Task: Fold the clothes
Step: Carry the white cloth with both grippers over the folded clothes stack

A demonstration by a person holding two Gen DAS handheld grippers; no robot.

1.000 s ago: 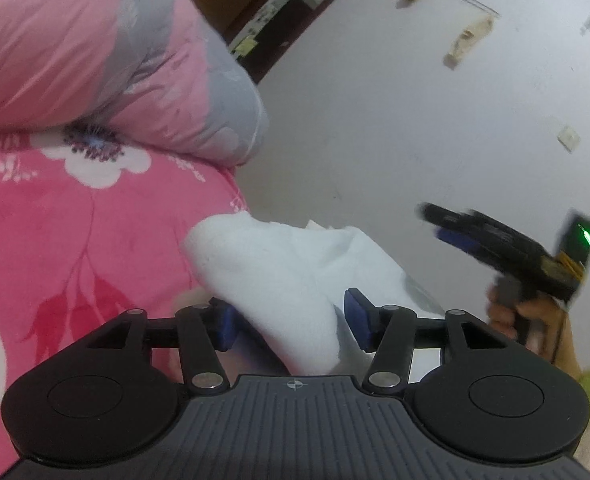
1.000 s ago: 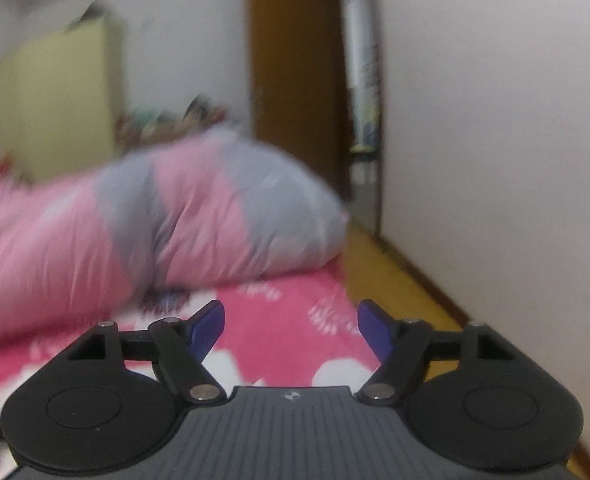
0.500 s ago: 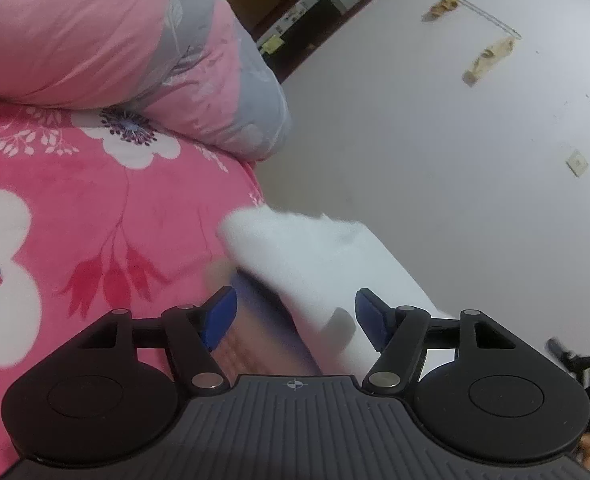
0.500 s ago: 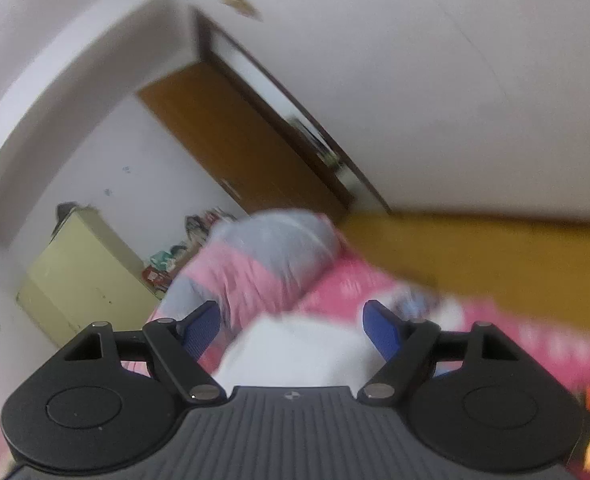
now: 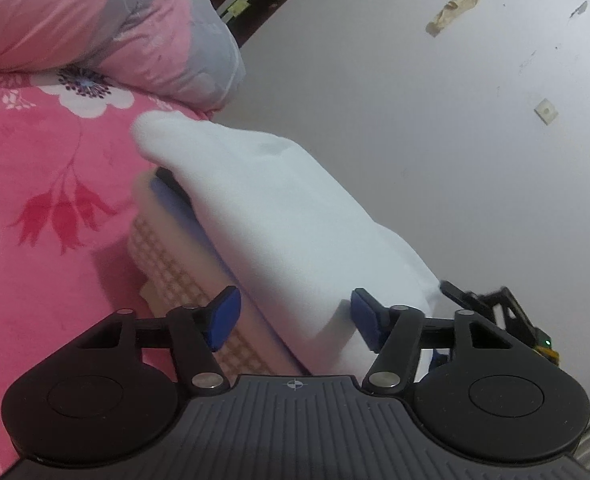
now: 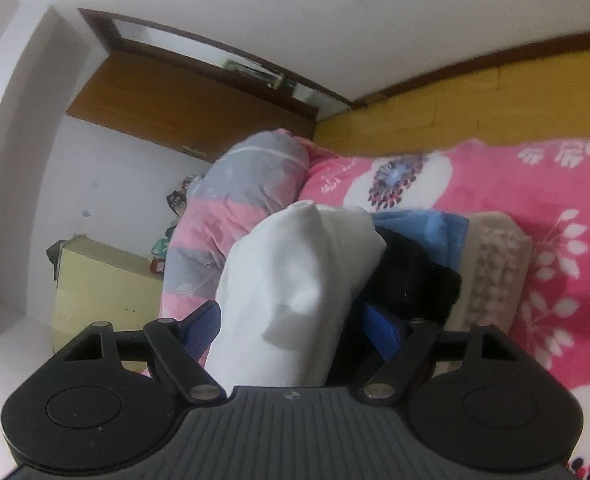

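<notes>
Left tool [image 5: 293, 316]: pads spread wide, white garment [image 5: 279, 216] lies between them. Contact with the right pad is hard to judge; the left pad is clear of the cloth. Not clamped.

Right tool [image 6: 291, 328]: also wide, same white garment [image 6: 295, 280] bulges up between the pads and hides the inner face of the left one. Can't tell if either pad touches it.

The garment sits on top of a stack at the edge of the bed [image 5: 35, 160]: a dark piece [image 6: 411, 276], blue fabric [image 6: 427, 220] and a beige checked piece [image 5: 167, 264] under it. Layers mostly hidden by the white cloth, so I can't make out what each one is.

In the left view the right tool [image 5: 495, 312] is cut off behind my own housing; only its black frame and a green LED show.

No readable writing anywhere. Wall scraps [image 5: 453, 6] are blurred.

The right camera is rolled hard: bed runs up the right side, door [image 6: 183, 104] tilted at upper left. Pink-grey quilt [image 6: 247, 184] behind the stack.
</notes>
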